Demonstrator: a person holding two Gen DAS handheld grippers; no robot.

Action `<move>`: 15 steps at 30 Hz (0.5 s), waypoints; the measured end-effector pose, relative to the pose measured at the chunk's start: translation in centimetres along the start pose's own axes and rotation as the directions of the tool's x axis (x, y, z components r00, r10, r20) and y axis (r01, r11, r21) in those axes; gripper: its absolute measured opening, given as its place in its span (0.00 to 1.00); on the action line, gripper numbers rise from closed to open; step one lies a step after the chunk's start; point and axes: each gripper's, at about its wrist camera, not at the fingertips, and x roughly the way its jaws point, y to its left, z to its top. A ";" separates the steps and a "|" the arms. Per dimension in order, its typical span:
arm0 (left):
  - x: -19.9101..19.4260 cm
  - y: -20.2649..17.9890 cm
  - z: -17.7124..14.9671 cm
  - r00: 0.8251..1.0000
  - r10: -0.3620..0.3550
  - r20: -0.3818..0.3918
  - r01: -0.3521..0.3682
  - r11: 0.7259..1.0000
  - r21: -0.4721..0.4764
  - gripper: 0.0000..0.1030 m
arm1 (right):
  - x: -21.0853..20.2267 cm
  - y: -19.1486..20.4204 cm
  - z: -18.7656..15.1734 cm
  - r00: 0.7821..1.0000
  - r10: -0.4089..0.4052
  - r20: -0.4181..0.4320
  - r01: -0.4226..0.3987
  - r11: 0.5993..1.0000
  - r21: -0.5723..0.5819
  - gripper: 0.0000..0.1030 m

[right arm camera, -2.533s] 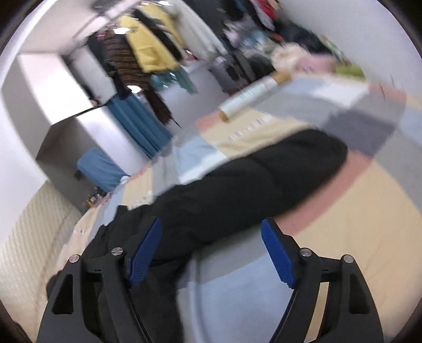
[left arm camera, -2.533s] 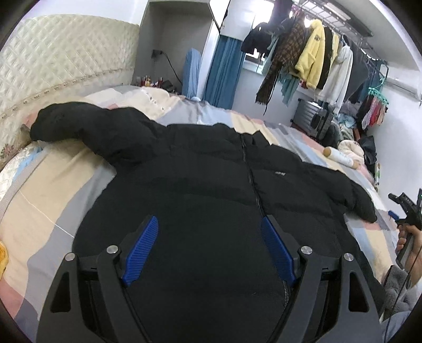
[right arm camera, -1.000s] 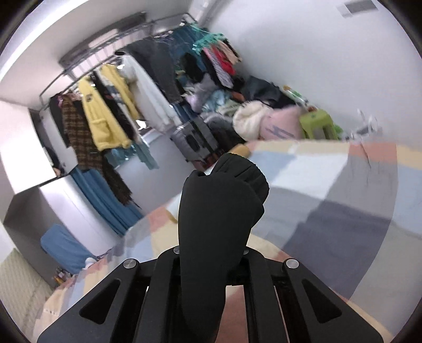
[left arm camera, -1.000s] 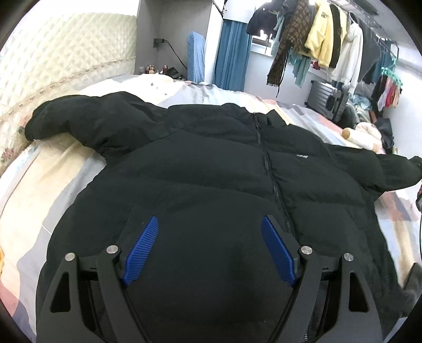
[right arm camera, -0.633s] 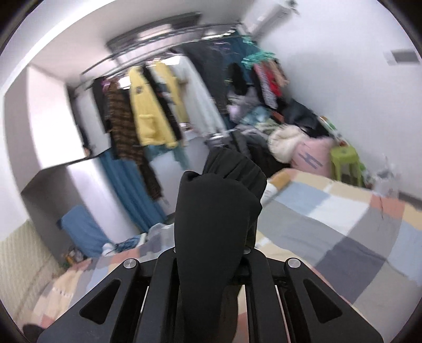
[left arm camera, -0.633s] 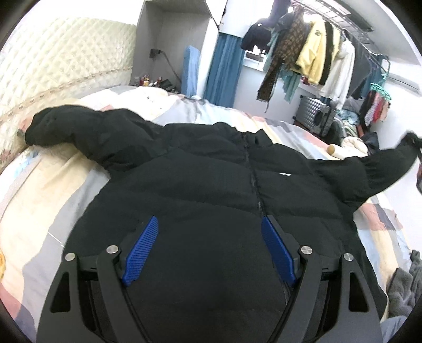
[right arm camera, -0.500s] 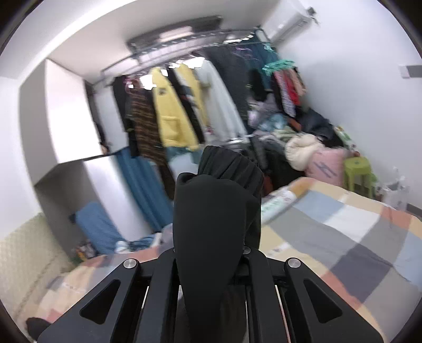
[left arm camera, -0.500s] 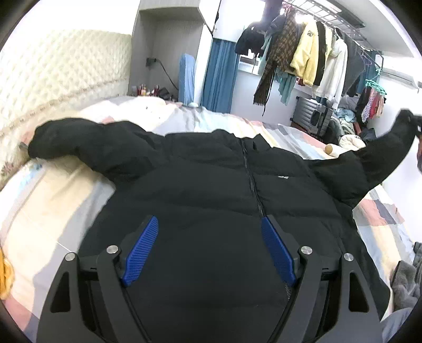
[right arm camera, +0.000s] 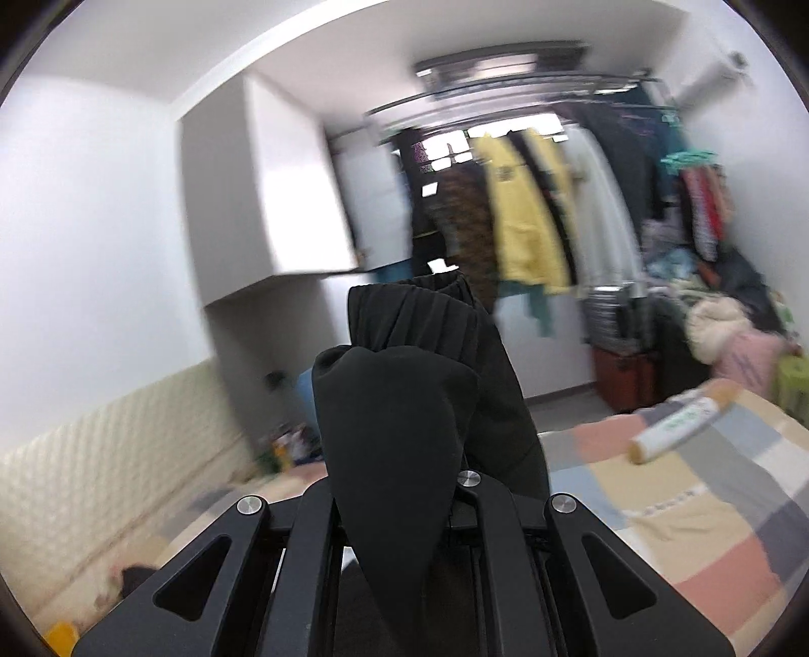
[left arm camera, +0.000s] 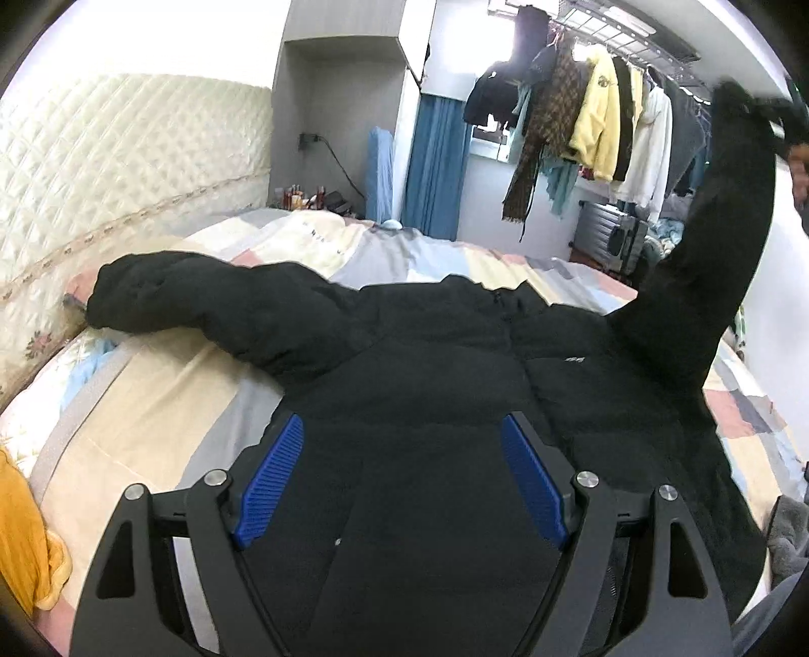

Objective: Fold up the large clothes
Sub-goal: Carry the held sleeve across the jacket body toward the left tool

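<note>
1. In the left wrist view the left gripper (left arm camera: 402, 480) is seen at 6 o'clock, its blue pads wide apart and nothing pressed between them; it hovers over the lower body of the black puffer jacket (left arm camera: 445, 394).
2. The jacket is spread front-up on the patchwork bedspread (left arm camera: 146, 404), with the zipper running toward 12 o'clock. One sleeve (left arm camera: 212, 303) lies flat toward 10 o'clock, close to the quilted headboard (left arm camera: 126, 167).
3. The other sleeve (left arm camera: 708, 283) is lifted steeply toward 1 o'clock. In the right wrist view the right gripper (right arm camera: 399, 505) is closed tightly on its cuff (right arm camera: 404, 384), which bunches between the jaws.
4. The jacket is judged to be soft, bulky and springy, light for its size, with a smooth shell that may slide. A hold on the cuff or the hem seam is thought safer than on the padded panels.
5. Few containers can be made out. A ribbed suitcase (left arm camera: 607, 237) stands closed at 2 o'clock beyond the bed, its contents hidden. An overhead rail (left arm camera: 622, 35) farther back carries a yellow jacket (left arm camera: 596, 116) and other hanging clothes.
</note>
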 end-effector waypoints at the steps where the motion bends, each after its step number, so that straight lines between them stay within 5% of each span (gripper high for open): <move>1: 0.0 0.1 -0.2 1.000 0.001 0.001 -0.001 1.000 0.002 0.78 | 0.9 2.1 -0.9 0.999 0.032 -0.022 -0.032 0.999 -0.020 0.06; 6: -0.2 1.6 -0.4 1.000 -0.023 0.009 0.023 1.000 -0.018 0.78 | 4.5 8.8 -6.0 0.979 0.150 -0.135 -0.158 0.986 -0.054 0.06; 15: -0.7 5.5 -1.0 0.999 0.035 0.015 -0.034 0.997 -0.076 0.78 | 13.2 17.6 -19.4 0.868 0.294 -0.401 -0.342 0.938 -0.053 0.06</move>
